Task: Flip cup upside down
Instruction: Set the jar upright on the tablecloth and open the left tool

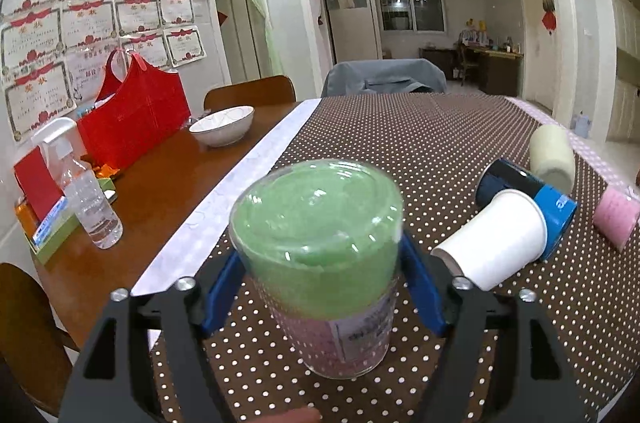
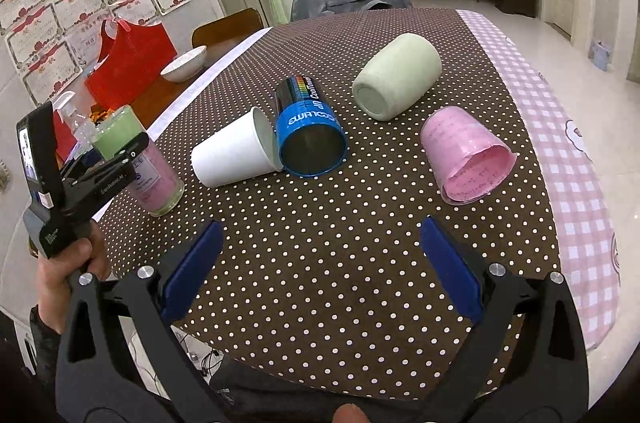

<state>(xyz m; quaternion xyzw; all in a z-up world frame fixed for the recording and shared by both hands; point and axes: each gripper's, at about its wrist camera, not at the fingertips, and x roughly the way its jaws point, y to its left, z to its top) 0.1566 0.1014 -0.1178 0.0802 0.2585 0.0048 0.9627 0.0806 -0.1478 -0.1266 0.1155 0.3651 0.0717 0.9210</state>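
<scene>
While the glass cup (image 1: 320,263) stood mouth-down on the tabletop (image 1: 400,151), the left hand-held gripper (image 1: 320,287) clasped its sides, so the flip looked done, only release remaining. Right of the cup, four others lay toppled; the right hand-held gripper (image 2: 320,267) gaped empty.

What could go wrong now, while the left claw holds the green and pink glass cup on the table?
1. The glass cup looks smooth, and the left claw grips it only at its sides; it may slip.
2. It stands near the tablecloth's left edge; a careless release might tip it toward the bare wood.
3. The white paper cup lies touching the blue can; a wide swing might knock them.
</scene>
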